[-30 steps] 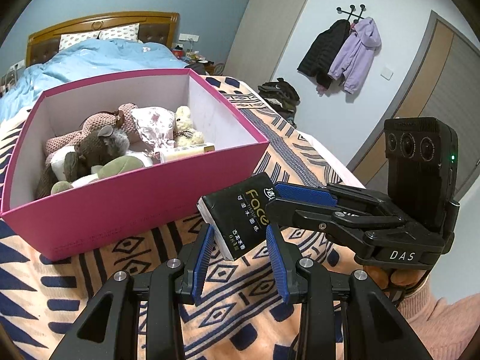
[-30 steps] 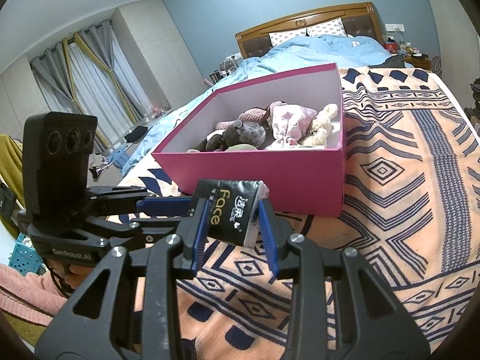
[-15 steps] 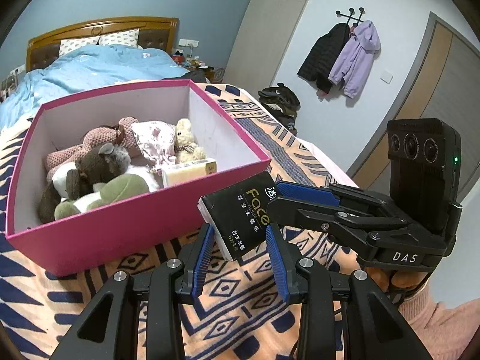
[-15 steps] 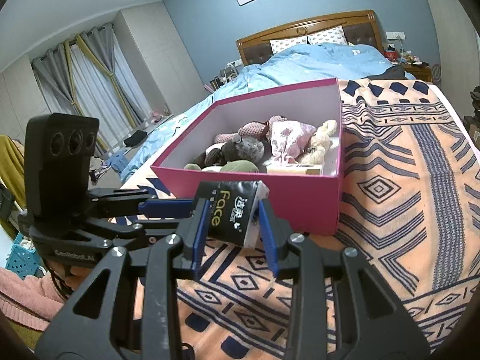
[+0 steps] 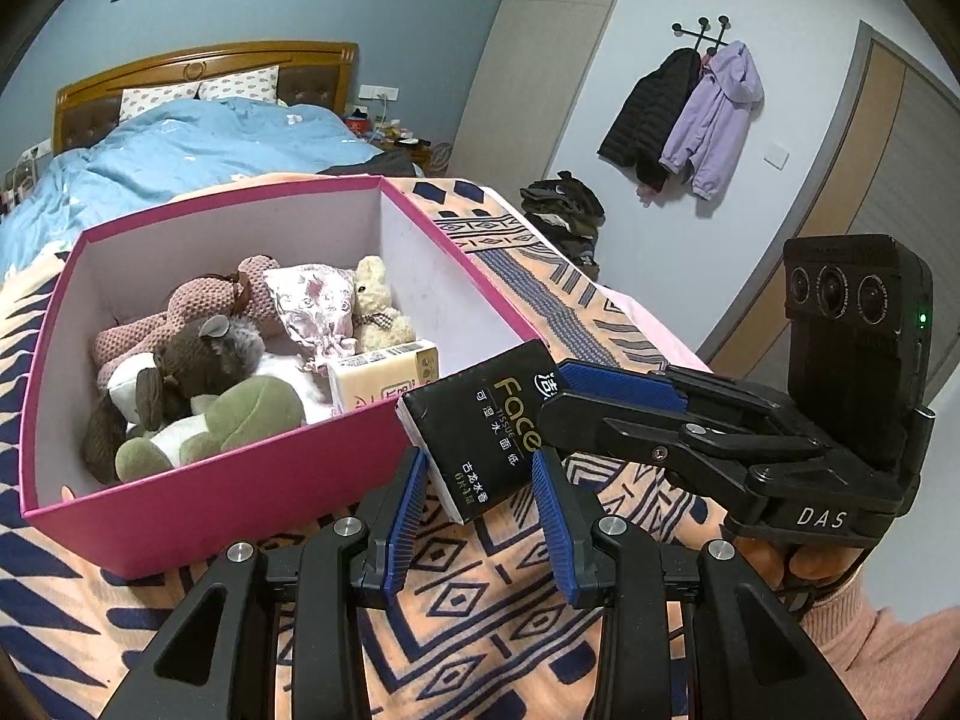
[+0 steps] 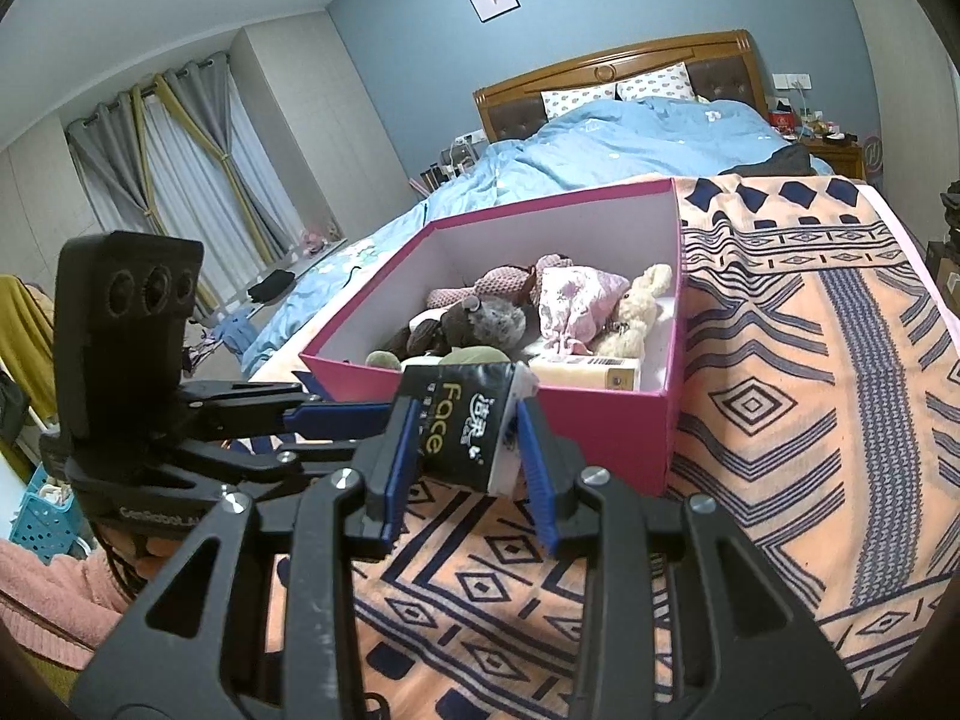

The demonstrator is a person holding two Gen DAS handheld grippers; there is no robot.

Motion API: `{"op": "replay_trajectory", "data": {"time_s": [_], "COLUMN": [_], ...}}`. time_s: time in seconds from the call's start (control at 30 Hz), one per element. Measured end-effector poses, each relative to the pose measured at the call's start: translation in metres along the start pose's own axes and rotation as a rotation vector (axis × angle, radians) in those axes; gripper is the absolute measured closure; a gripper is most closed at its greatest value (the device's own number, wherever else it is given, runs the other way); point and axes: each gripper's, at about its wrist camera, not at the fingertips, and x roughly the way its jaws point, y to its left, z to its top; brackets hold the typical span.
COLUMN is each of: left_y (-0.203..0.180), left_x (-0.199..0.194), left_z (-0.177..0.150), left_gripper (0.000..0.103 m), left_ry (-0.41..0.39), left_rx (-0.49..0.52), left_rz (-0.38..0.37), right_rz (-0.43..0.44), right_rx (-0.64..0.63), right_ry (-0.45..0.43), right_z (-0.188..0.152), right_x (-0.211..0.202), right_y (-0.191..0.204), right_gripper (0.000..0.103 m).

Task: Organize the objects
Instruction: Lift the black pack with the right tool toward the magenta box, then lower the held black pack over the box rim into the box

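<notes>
A black "Face" tissue pack hangs in the air just in front of the pink box's near wall. My right gripper is shut on the pack across its short sides. My left gripper is around the same pack; whether its blue pads press it I cannot tell. The pink box holds several plush toys, a pink cloth bag and a yellow tissue pack.
The box stands on an orange and navy patterned blanket on a bed. A blue duvet lies behind it. Coats hang on the right wall. A blue basket stands at the far left.
Both grippers have risen with the black pack and moved slightly toward the box; more of the box's inside shows now.
</notes>
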Motion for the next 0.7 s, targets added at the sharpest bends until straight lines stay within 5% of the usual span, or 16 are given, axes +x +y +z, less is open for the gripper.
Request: {"op": "replay_trajectory", "data": {"time_s": [0.7], "left_y": [0.003], "left_x": [0.004], "left_z": [0.014], "left_gripper": [0.067], "left_ry": [-0.012], "left_rx": [0.000], "left_rz": [0.008], "right_rz": [0.006], "right_rx": [0.005], "right_ry": [-0.013], "right_z": [0.008], "right_x": [-0.001], "right_y": [-0.003], "right_gripper": [0.066]}}
